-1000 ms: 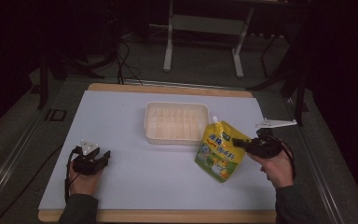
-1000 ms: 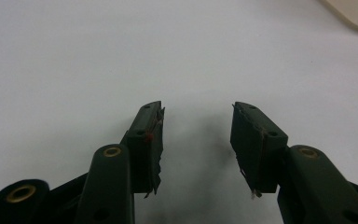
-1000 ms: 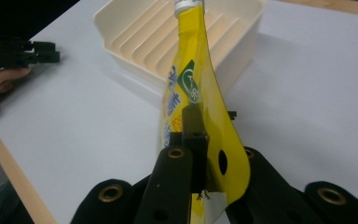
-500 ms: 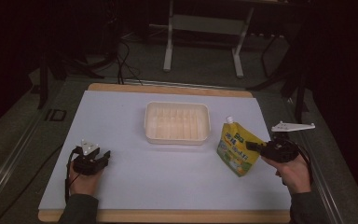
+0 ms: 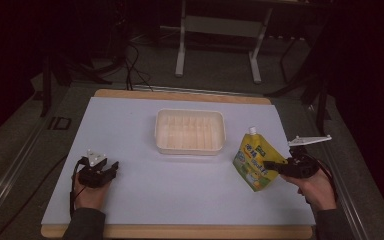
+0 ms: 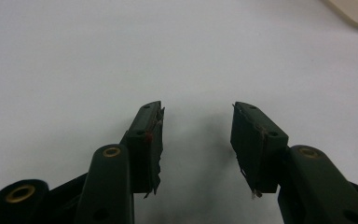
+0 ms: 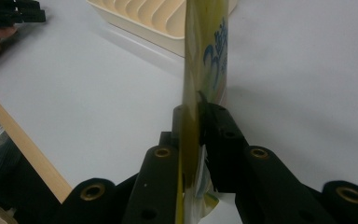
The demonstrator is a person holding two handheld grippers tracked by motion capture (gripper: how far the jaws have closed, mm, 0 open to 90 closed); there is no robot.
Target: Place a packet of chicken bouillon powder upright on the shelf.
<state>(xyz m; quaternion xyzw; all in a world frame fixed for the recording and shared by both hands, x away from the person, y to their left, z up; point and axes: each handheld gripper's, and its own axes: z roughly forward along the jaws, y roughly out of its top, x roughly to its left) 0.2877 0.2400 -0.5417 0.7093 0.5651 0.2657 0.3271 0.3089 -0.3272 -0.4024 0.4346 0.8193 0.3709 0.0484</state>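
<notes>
A yellow-green spouted pouch with a white cap stands tilted at the table's right side, to the right of the tray. My right gripper is shut on the pouch's right edge; in the right gripper view the pouch runs edge-on between the two closed jaws of that gripper. My left gripper rests low at the left front of the table, open with nothing between its jaws. The left gripper view shows that gripper over bare white table.
A cream ribbed plastic tray sits at the middle of the white tabletop. The table's wooden front edge runs along the bottom. Dark floor, cables and a metal stand lie beyond the far edge.
My right gripper has carried the pouch to the right, away from the tray's corner, and slightly toward the front. The left gripper has stayed in place.
</notes>
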